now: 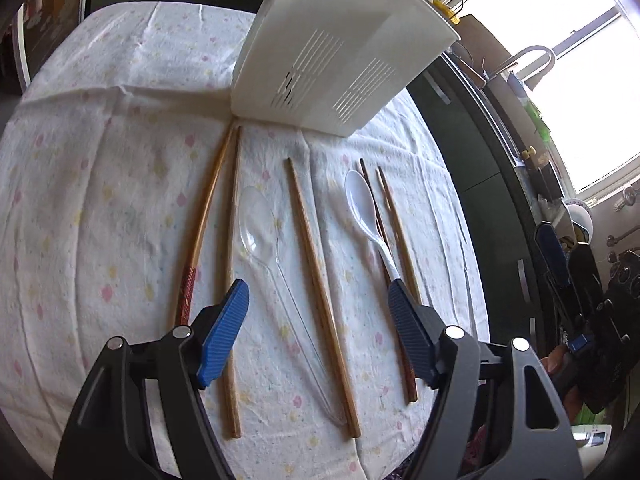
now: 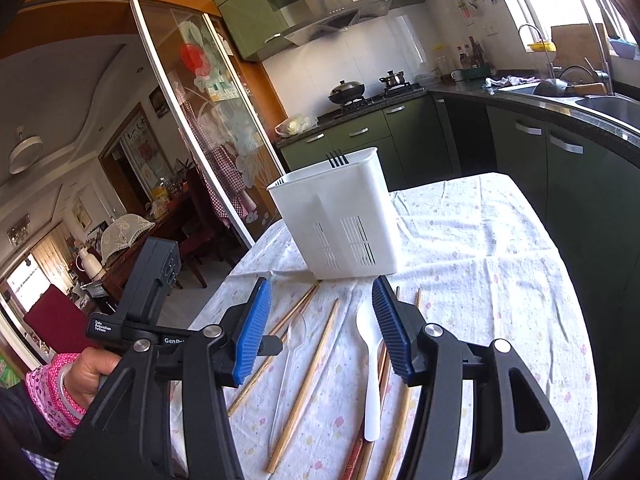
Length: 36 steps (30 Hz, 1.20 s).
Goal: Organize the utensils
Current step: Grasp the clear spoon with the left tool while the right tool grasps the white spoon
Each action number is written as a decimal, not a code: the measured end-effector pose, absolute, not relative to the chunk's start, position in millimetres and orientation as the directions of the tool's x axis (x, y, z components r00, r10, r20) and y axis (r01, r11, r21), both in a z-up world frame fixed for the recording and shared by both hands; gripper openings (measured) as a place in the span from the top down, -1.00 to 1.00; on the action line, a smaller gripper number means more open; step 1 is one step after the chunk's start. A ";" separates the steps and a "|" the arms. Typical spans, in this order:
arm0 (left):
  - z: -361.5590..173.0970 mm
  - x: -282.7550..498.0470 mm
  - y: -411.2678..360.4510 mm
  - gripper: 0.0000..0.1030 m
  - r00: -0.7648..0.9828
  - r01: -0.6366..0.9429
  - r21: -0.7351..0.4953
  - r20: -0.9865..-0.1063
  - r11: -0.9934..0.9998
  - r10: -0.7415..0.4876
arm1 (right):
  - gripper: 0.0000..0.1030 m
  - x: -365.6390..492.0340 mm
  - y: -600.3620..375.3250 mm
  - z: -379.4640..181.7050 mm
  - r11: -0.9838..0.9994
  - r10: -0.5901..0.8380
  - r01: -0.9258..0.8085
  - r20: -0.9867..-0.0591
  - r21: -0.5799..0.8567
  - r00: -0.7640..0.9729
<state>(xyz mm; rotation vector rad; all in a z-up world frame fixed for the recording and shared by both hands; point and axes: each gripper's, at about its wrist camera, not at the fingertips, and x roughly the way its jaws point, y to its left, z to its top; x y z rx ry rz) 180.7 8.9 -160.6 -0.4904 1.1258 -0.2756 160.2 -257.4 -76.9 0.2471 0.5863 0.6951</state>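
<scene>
A white slotted utensil holder (image 1: 332, 60) (image 2: 340, 216) stands on the floral tablecloth (image 1: 100, 200). In front of it several wooden chopsticks lie in a row: two at the left (image 1: 230, 280), one in the middle (image 1: 316, 280) (image 2: 308, 380), two at the right (image 1: 396, 220). A clear plastic spoon (image 1: 256, 224) (image 2: 294, 336) and a white spoon (image 1: 364, 208) (image 2: 370, 360) lie among them. My left gripper (image 1: 318, 290) hovers open over the clear spoon's handle and the middle chopstick. My right gripper (image 2: 322, 284) is open above the row, holding nothing.
The table's right edge (image 2: 560, 280) faces dark green cabinets (image 2: 520, 152) under a counter with a sink (image 2: 608, 104). A stove with pots (image 2: 372, 88) is at the back. A glass sliding door (image 2: 208, 128) is left. A hand (image 2: 92, 368) grips the left tool's body (image 2: 156, 280).
</scene>
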 end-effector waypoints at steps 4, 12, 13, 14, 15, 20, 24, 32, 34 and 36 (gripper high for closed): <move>-162.6 182.6 1.0 -0.23 0.413 -0.029 -0.503 -0.793 0.864 -0.448 | -0.04 161.7 -255.7 -76.6 0.743 0.669 -0.533 -0.418 0.406 0.615; -179.5 193.2 -13.4 -0.11 0.391 -0.099 -0.438 -0.843 0.893 -0.370 | -0.06 158.8 -259.4 -71.9 0.741 0.671 -0.543 -0.399 0.396 0.625; -178.7 193.3 -14.8 -0.11 0.398 -0.102 -0.424 -0.846 0.900 -0.354 | -0.06 157.7 -262.0 -71.2 0.740 0.672 -0.543 -0.396 0.397 0.626; -178.4 193.9 -16.4 -0.11 0.400 -0.108 -0.418 -0.849 0.902 -0.346 | -0.06 158.0 -263.3 -70.7 0.740 0.671 -0.542 -0.393 0.398 0.628; -178.4 194.2 -17.4 -0.11 0.404 -0.117 -0.416 -0.850 0.902 -0.339 | -0.06 158.7 -264.5 -70.6 0.740 0.671 -0.541 -0.391 0.399 0.630; -180.2 198.6 -23.3 0.39 0.411 -0.143 -0.355 -0.871 0.924 -0.270 | -0.06 157.9 -272.9 -72.0 0.735 0.676 -0.538 -0.382 0.413 0.630; -182.6 203.1 -21.7 0.80 0.396 -0.158 -0.313 -0.889 0.936 -0.230 | -0.15 158.3 -277.3 -73.3 0.742 0.668 -0.531 -0.388 0.409 0.635; -182.3 201.0 -18.2 0.84 0.399 -0.119 -0.334 -0.878 0.935 -0.263 | -0.16 196.2 -243.4 -110.3 0.842 0.501 -0.480 -0.681 0.244 0.534; -178.6 197.7 -17.8 0.84 0.416 -0.103 -0.335 -0.870 0.937 -0.265 | -0.03 199.8 -224.3 -124.4 0.859 0.409 -0.500 -0.735 0.110 0.540; -173.0 194.3 -16.7 0.84 0.437 -0.082 -0.330 -0.860 0.940 -0.264 | 0.36 201.7 -207.6 -136.0 0.848 0.362 -0.530 -0.755 0.024 0.546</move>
